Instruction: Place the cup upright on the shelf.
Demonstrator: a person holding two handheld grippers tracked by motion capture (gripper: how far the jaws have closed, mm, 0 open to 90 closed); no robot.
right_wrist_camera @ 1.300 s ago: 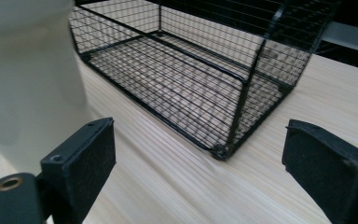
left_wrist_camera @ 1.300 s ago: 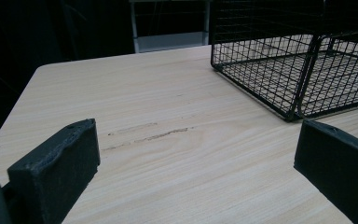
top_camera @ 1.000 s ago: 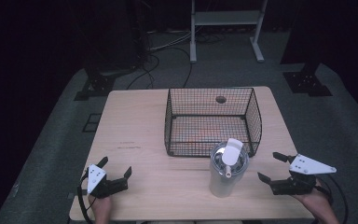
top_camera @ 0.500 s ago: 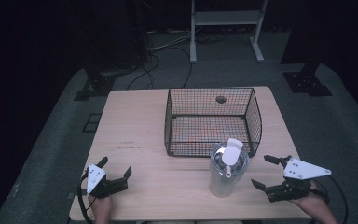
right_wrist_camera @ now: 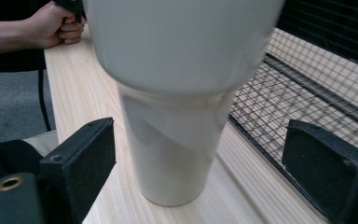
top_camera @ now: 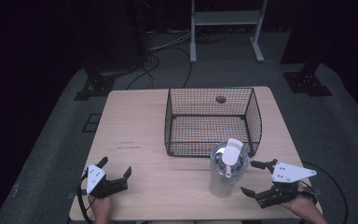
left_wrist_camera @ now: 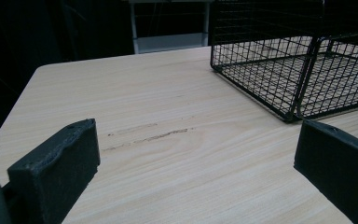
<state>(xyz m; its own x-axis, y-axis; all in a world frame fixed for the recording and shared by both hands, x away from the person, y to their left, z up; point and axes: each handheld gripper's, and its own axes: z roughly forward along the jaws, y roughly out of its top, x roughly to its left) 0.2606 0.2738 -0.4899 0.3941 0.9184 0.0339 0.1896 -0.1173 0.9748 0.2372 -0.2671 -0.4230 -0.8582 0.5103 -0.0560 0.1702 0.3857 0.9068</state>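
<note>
With both tools spread wide and empty, the right tool point(top_camera: 257, 178) merely flanks the upright tumbler point(top_camera: 227, 170), so grasping remains undone.

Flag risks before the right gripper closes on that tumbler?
1. The tumbler is tall with a narrow base and wide top; a jaw bumping it off-centre could tip it.
2. It stands close to the wire basket; the right gripper, jaws open around the narrow lower body, might catch the mesh with its far jaw.
3. A low grip may leave it top-heavy when lifted.
</note>
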